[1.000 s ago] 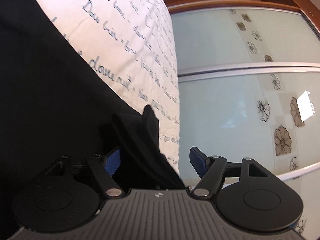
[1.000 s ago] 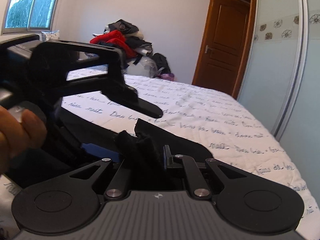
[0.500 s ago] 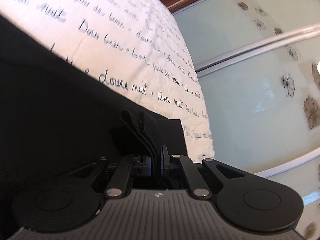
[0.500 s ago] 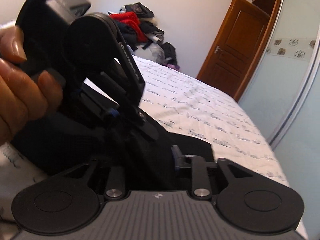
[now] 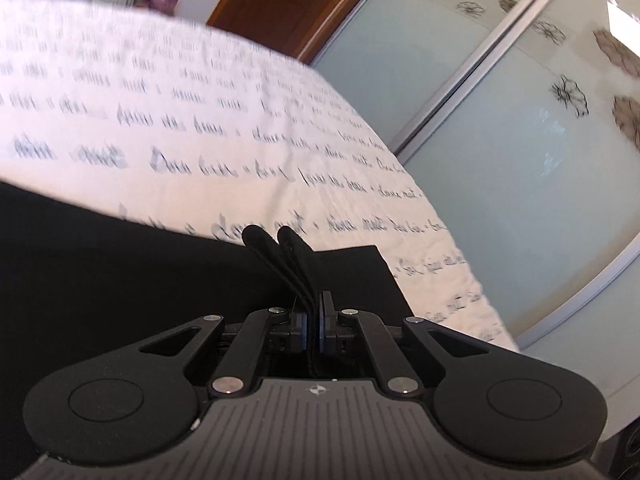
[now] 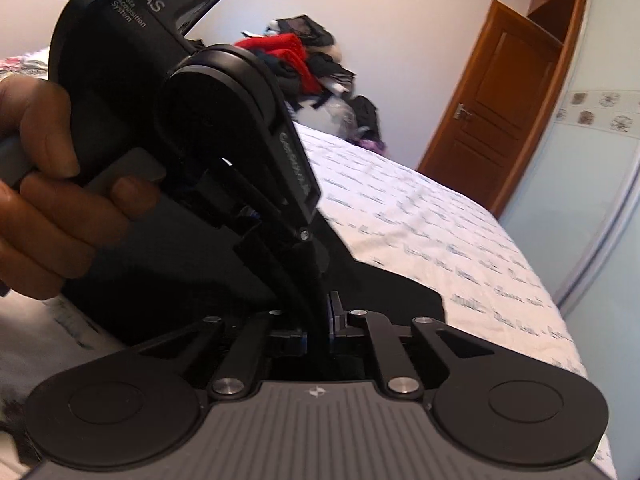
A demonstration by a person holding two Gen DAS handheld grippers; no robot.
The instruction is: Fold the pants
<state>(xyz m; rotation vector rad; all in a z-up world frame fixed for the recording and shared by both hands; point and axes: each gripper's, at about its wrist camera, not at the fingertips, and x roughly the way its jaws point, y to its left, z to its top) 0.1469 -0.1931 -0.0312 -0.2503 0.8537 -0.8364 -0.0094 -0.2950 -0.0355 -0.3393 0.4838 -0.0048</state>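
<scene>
While both our hand-held grippers pinch the pants point(image 5: 120, 300), we judge the fold to be at its lift. Our left hand-held gripper point(image 5: 314, 326) is clenched on layered fabric edges; our right hand-held gripper point(image 6: 318, 330) is clenched on a bunched strip just beside it. Most of the matte, limp black cloth lies on the bed point(image 5: 240, 120), whose quilted white cover bears script. Next, we should carry both corners over evenly.

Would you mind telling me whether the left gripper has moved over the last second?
Yes. The left gripper has closed on the black pants and tilted up: the wooden door beyond the bedspread now shows, and the wardrobe rail slants.
</scene>
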